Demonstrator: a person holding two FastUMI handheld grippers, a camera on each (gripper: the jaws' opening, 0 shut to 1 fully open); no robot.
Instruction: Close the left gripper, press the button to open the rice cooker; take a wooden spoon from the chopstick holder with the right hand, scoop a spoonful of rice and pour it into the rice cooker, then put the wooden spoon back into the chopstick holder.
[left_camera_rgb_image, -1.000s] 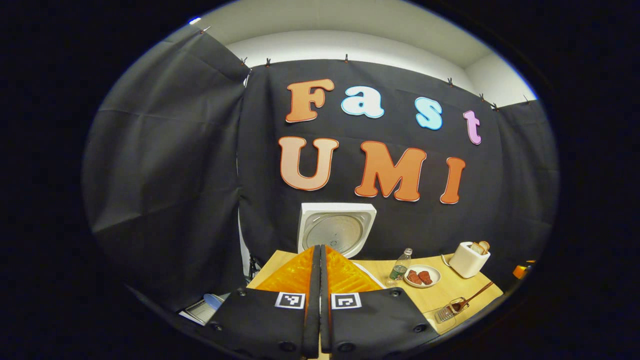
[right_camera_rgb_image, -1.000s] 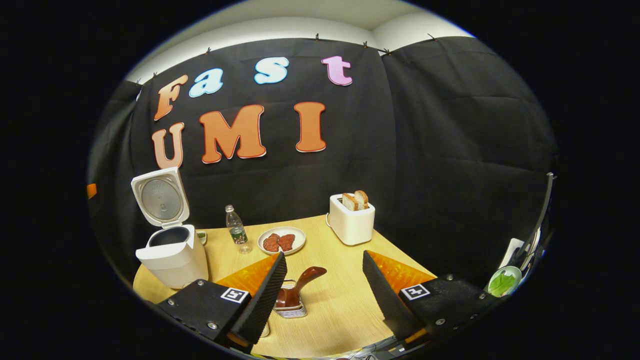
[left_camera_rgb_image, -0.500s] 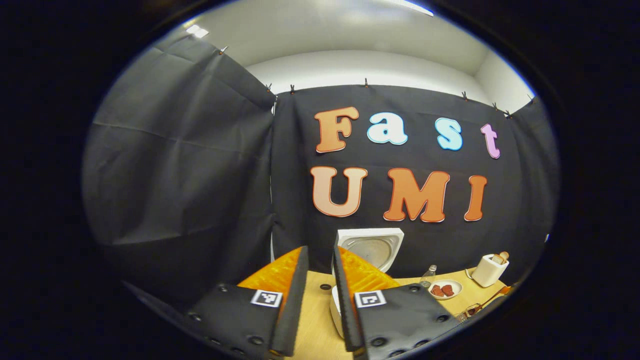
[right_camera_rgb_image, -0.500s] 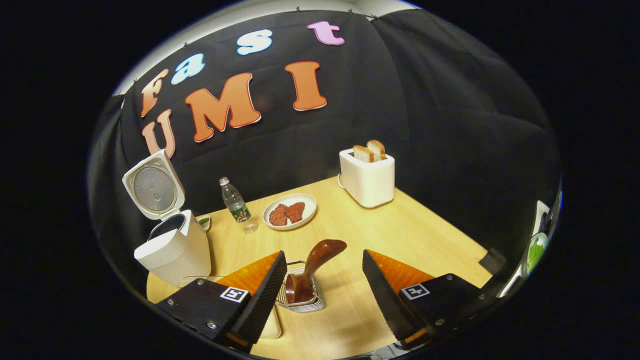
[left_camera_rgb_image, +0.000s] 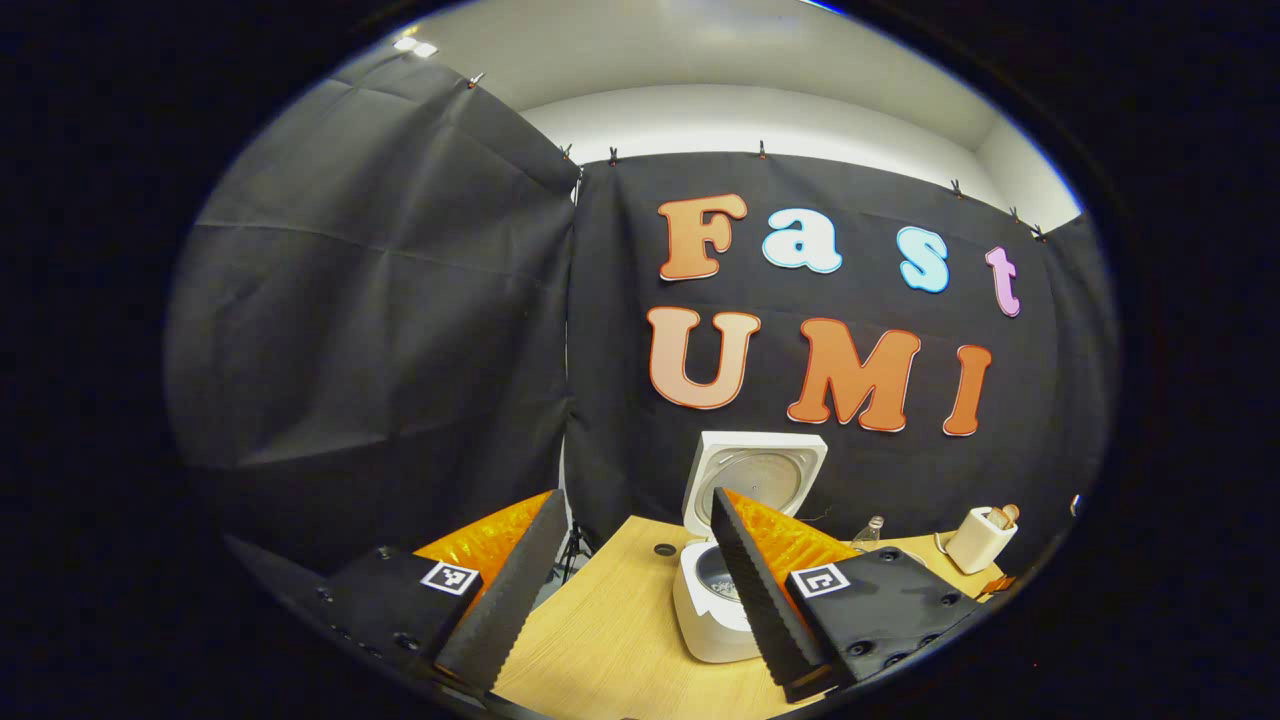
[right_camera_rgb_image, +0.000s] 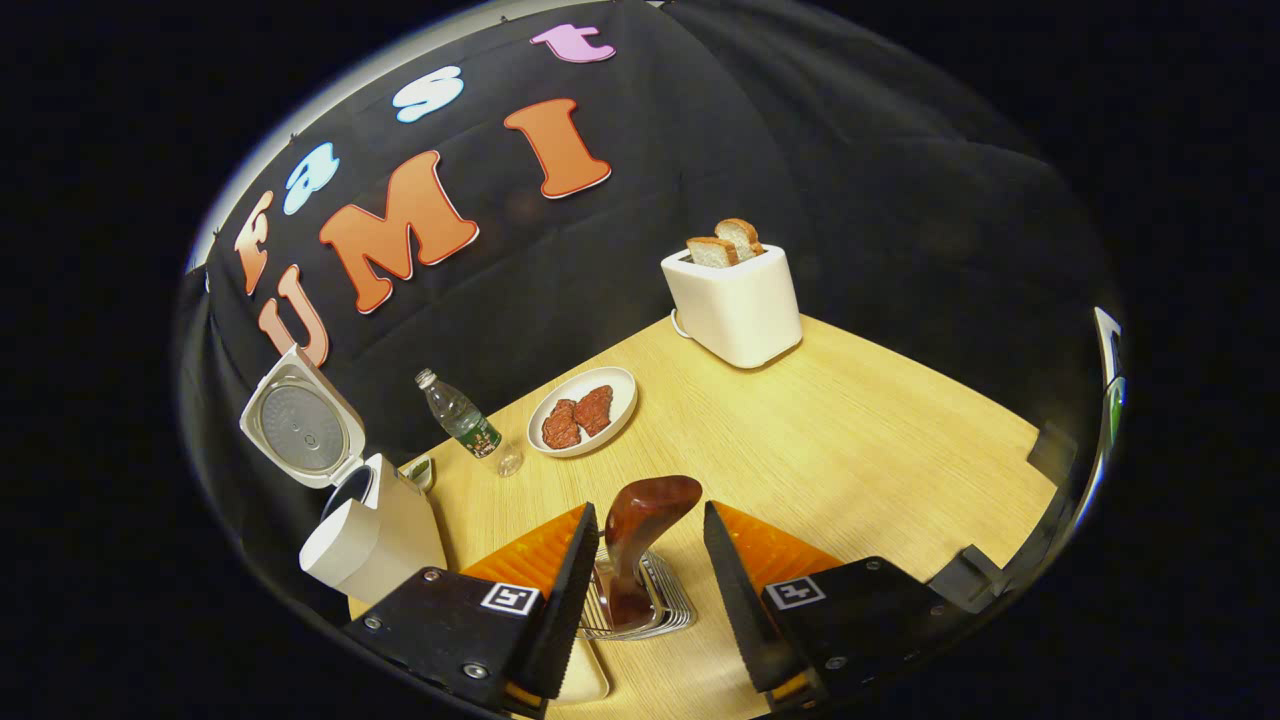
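The white rice cooker (left_camera_rgb_image: 705, 610) stands on the wooden table (left_camera_rgb_image: 600, 650) with its lid (left_camera_rgb_image: 762, 468) raised. My left gripper (left_camera_rgb_image: 637, 494) is open, held above the table's left part, and its right finger overlaps the cooker's rim in the left gripper view. In the right gripper view the cooker (right_camera_rgb_image: 375, 535) sits at the left, its lid (right_camera_rgb_image: 297, 430) up. A dark wooden spoon (right_camera_rgb_image: 645, 520) stands in a wire chopstick holder (right_camera_rgb_image: 660, 615). My right gripper (right_camera_rgb_image: 650, 510) is open, one finger on each side of the spoon's handle with small gaps.
A water bottle (right_camera_rgb_image: 460, 420), a plate of meat pieces (right_camera_rgb_image: 585, 410) and a white toaster with bread (right_camera_rgb_image: 735, 300) stand toward the back. A pale container's edge (right_camera_rgb_image: 585, 685) shows under my right gripper's left finger. The table's right edge (right_camera_rgb_image: 1040, 450) is near.
My left gripper went from shut to open and drew back left of the cooker. My right gripper came down around the spoon's handle and its jaws narrowed.
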